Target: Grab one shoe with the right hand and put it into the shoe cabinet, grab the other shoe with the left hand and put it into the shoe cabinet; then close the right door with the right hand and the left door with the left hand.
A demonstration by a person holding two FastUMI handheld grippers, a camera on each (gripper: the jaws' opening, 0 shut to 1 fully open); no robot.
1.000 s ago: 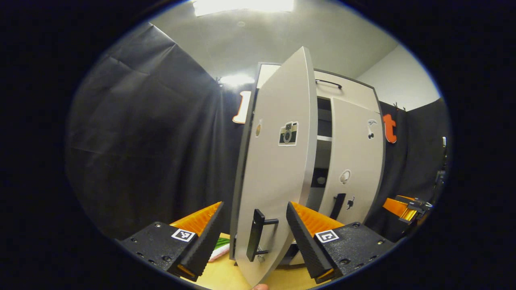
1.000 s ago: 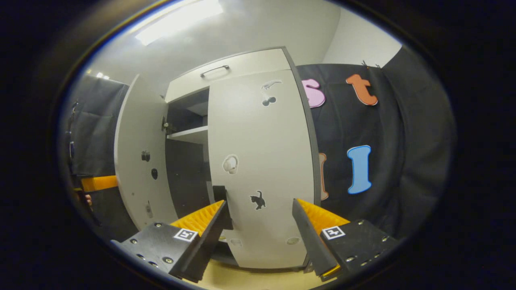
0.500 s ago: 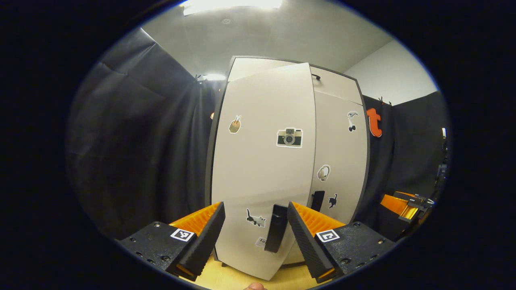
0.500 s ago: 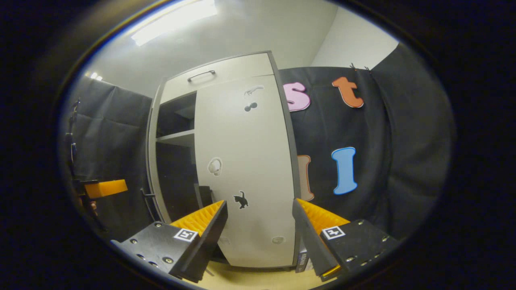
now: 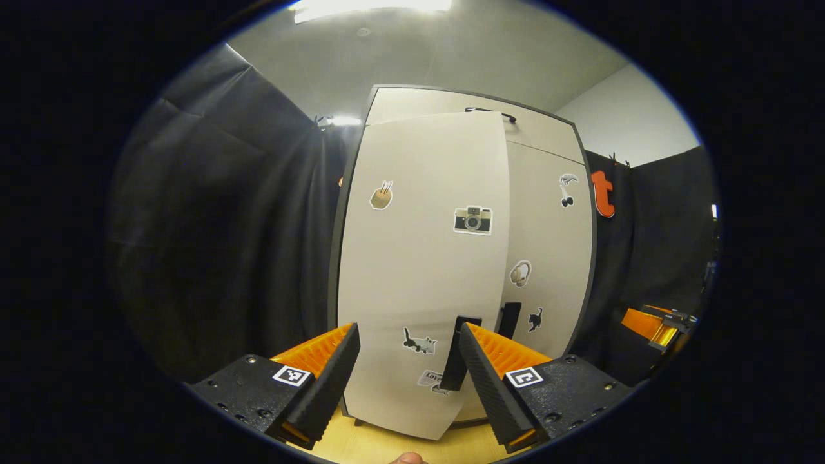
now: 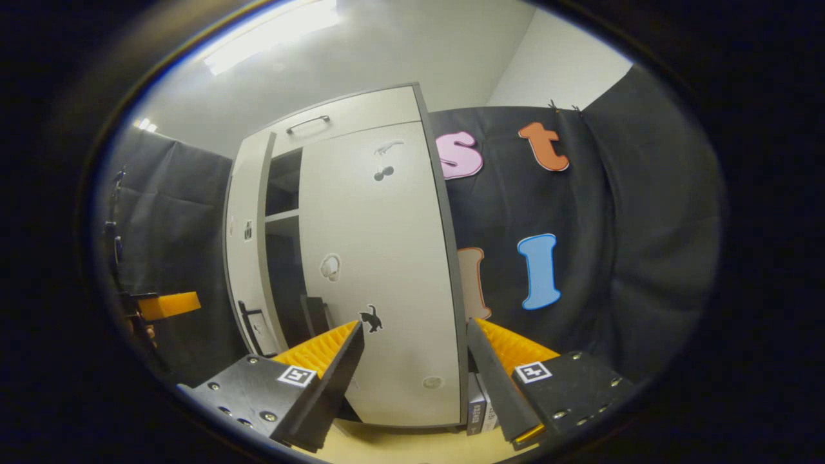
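Black cloth walls close the booth on both sides, with a pale ceiling and a bright light panel above. We face a tall light-grey shoe cabinet point(image 5: 451, 129) with dark edging, standing on a light wooden floor point(image 5: 380, 444); we cannot tell more about that surface.

Right door point(image 6: 380, 270), plain grey with small stickers: it sits flush in the frame, so we judge it closed. Left door point(image 5: 419, 270), grey with a camera sticker and a cat sticker: in the right gripper view it stands ajar, with a dark gap and a pale shelf point(image 6: 281, 216) visible inside. We cannot make out the shoes in that gap, so we take them to be inside the cabinet.

Left hand-held gripper point(image 5: 407, 374): fingers spread apart, empty, just in front of the left door, with the door's black bar handle point(image 5: 461, 353) beside its right finger; whether it touches, we cannot tell. Right hand-held gripper point(image 6: 416, 377): fingers also apart, holding nothing, near the right door's lower face.

Step in hand, as we judge it: the last one, closing the left door. The next move calls for a steady push on the left door near its handle edge until it meets the frame.
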